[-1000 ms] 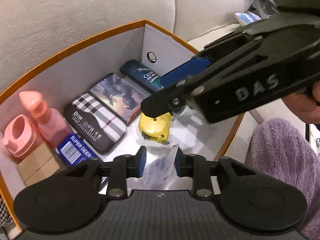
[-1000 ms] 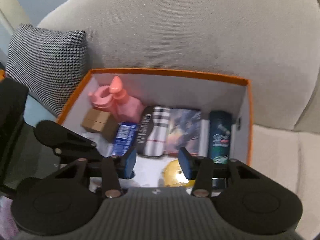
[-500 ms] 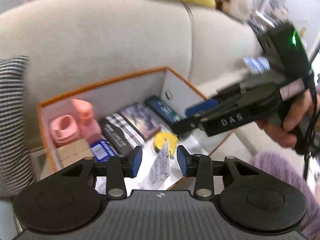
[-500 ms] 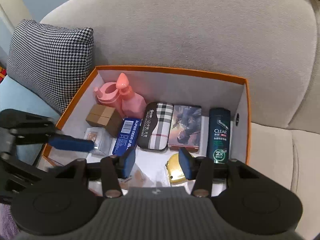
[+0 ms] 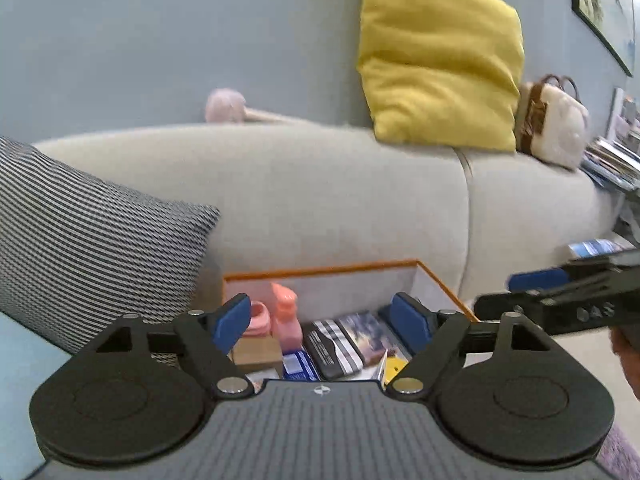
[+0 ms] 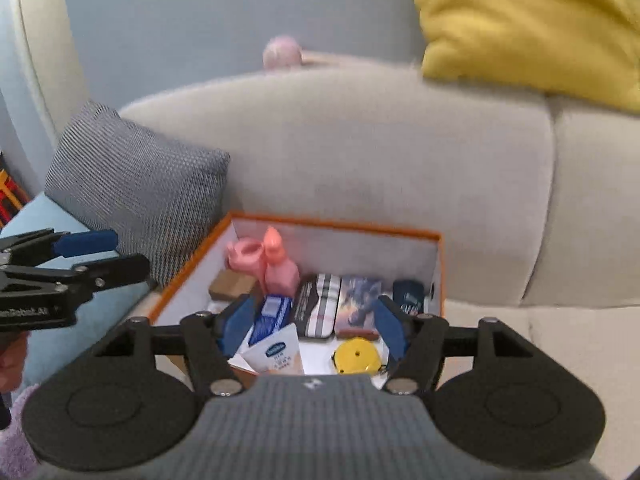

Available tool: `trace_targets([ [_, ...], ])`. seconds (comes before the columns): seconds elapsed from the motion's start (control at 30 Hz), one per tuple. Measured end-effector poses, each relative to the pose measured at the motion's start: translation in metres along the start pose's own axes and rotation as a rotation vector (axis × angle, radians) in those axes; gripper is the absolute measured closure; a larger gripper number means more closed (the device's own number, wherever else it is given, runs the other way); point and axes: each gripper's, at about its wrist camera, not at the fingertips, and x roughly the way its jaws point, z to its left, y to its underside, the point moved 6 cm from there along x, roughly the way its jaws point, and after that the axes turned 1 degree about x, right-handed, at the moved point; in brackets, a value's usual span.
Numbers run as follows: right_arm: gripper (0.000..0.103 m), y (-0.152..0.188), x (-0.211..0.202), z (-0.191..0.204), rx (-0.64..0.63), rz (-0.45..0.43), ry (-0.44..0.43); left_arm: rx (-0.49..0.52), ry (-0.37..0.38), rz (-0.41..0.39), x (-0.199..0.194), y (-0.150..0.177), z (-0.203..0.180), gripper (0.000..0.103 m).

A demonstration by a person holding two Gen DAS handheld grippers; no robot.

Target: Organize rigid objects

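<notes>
Both claws pulled back and up from orange-rimmed box (image 6: 332,223) since earlier frames; sachet (image 6: 276,354) left claw (image 5: 320,320) pinched now lies inside box at near edge. Left claw jaws opening, spread wide, nothing between. Right claw (image 6: 314,322) jaws opening, empty. Box sits on sofa (image 6: 380,152); contents partly hidden behind claw fingers: pink bottle (image 6: 280,268), plaid case (image 6: 318,304), yellow tape measure (image 6: 356,356). Labels blurred, unreadable.
</notes>
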Motion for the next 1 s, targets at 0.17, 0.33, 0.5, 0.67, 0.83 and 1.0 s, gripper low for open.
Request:
trace_targets([
  [0.17, 0.021, 0.015, -0.038, 0.018, 0.008, -0.100, -0.005, -0.029, -0.102, -0.069, -0.026, 0.003, -0.006, 0.001],
  [0.33, 0.012, 0.030, -0.061, 0.029, 0.021, -0.176, 0.043, -0.065, -0.156, -0.112, -0.048, 0.015, -0.010, 0.001],
  [0.5, 0.006, 0.047, -0.069, 0.032, 0.004, -0.195, 0.091, -0.040, -0.195, -0.137, -0.064, 0.026, -0.015, 0.001],
  [0.67, 0.003, 0.065, -0.081, 0.033, 0.020, -0.218, 0.130, -0.094, -0.172, -0.138, -0.078, 0.041, -0.019, 0.000],
  [0.83, 0.003, 0.081, -0.089, 0.039, 0.037, -0.212, 0.114, -0.100, -0.190, -0.111, -0.087, 0.054, -0.030, 0.000],
  [1.0, 0.002, 0.094, -0.098, 0.046, 0.004, -0.219, 0.122, -0.097, -0.192, -0.085, -0.092, 0.067, -0.039, 0.000],
])
